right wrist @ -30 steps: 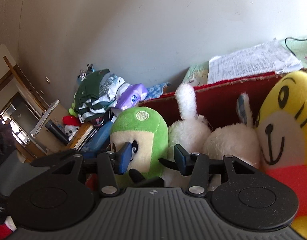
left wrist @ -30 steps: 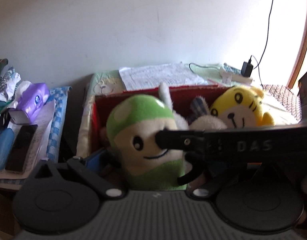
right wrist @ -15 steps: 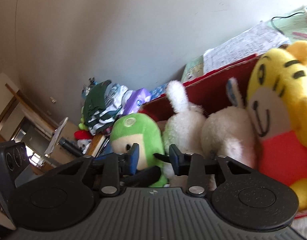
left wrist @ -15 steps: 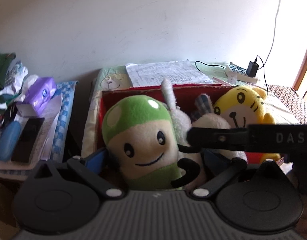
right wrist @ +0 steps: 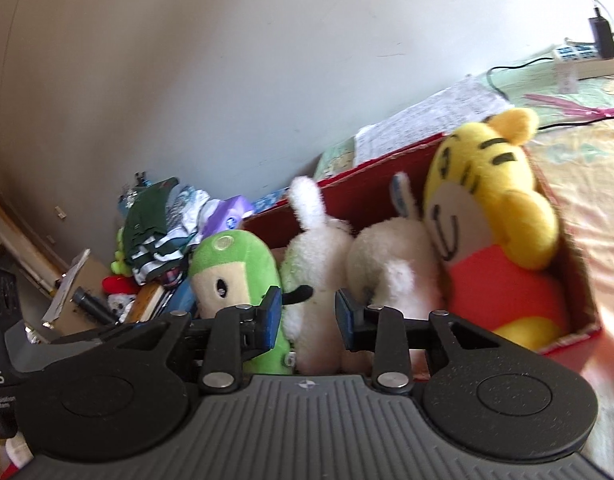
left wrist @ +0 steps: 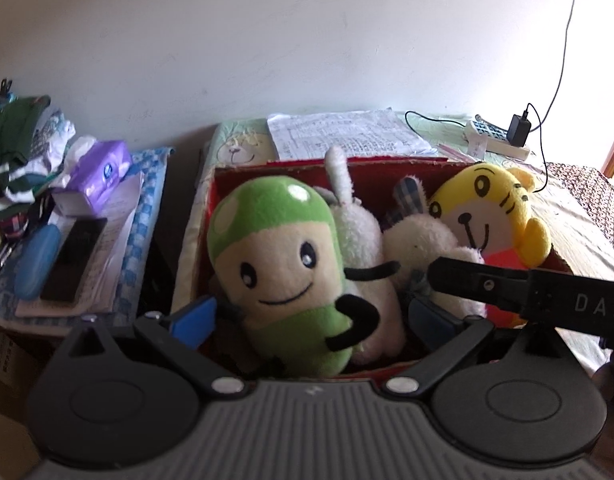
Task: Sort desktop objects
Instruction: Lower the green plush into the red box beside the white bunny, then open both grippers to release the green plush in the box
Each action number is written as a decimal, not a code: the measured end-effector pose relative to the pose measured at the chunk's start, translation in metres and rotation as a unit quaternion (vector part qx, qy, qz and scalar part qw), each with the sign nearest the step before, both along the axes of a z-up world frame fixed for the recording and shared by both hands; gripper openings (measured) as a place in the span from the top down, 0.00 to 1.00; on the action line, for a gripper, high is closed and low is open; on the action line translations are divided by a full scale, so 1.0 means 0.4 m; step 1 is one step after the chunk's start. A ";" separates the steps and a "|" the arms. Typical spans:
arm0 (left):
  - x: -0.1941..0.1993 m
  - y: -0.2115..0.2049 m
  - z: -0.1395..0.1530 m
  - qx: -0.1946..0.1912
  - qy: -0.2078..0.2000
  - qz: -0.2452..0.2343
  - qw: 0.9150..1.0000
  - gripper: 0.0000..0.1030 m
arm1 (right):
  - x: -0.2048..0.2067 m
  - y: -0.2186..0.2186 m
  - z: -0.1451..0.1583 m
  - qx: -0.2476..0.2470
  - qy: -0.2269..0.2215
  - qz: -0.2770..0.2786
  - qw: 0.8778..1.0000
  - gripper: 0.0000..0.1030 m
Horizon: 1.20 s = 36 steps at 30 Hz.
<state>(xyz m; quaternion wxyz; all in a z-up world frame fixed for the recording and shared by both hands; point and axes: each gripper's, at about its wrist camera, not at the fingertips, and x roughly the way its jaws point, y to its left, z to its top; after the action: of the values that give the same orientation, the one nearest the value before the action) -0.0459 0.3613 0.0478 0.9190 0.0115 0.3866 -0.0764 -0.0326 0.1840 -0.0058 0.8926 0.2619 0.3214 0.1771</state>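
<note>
A red cardboard box (left wrist: 387, 162) holds a green mushroom plush (left wrist: 275, 248), two white rabbit plushes (left wrist: 359, 232) and a yellow tiger plush (left wrist: 487, 212), all standing upright. My left gripper (left wrist: 313, 316) is open wide at the box's near edge, its blue pads either side of the green plush without touching it. My right gripper (right wrist: 309, 318) is open with a narrow gap. It hovers in front of a white rabbit plush (right wrist: 319, 248), next to the green plush (right wrist: 231, 272). One right finger (left wrist: 475, 280) crosses the left wrist view.
On a side table at the left lie a purple tissue pack (left wrist: 95, 168), a blue case (left wrist: 37, 260), a black flat device (left wrist: 75, 256) and a clothes pile (left wrist: 19, 148). Papers (left wrist: 343, 132) and a power strip (left wrist: 499, 138) sit behind the box.
The right gripper's finger has drawn back to the right, off the green plush's face. Its fingers have narrowed. The left gripper has pulled back and risen a little.
</note>
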 end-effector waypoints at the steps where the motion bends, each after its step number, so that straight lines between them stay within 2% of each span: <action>1: -0.001 -0.003 -0.002 -0.002 0.005 0.003 1.000 0.01 | -0.004 -0.003 -0.001 -0.001 0.002 -0.006 1.000 0.67; 6: -0.013 -0.024 -0.021 0.003 0.028 0.006 1.000 0.01 | -0.030 -0.008 -0.013 -0.030 0.008 -0.031 0.999 0.67; 11: -0.023 -0.036 -0.023 0.010 0.021 0.021 1.000 0.01 | -0.053 -0.029 -0.020 -0.022 0.007 -0.055 0.998 0.67; 13: -0.023 -0.033 -0.027 0.002 0.024 0.033 0.999 0.01 | -0.060 -0.041 -0.026 -0.010 0.003 -0.057 0.998 0.69; 18: -0.019 -0.053 -0.033 0.020 0.022 0.051 0.998 0.01 | -0.076 -0.018 -0.018 -0.058 -0.027 -0.042 0.997 0.69; 28: -0.013 -0.077 -0.042 0.046 0.018 0.078 0.996 0.01 | -0.047 -0.046 -0.026 -0.030 -0.012 0.001 0.999 0.70; 36: -0.007 -0.086 -0.048 0.056 0.019 0.091 0.994 0.01 | -0.036 -0.041 -0.024 -0.042 -0.007 0.025 0.999 0.73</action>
<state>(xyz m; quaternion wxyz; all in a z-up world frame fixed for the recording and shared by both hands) -0.0486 0.3269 0.0288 0.9126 0.0265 0.4071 0.0290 -0.0471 0.1678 -0.0155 0.9004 0.2148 0.3287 0.1873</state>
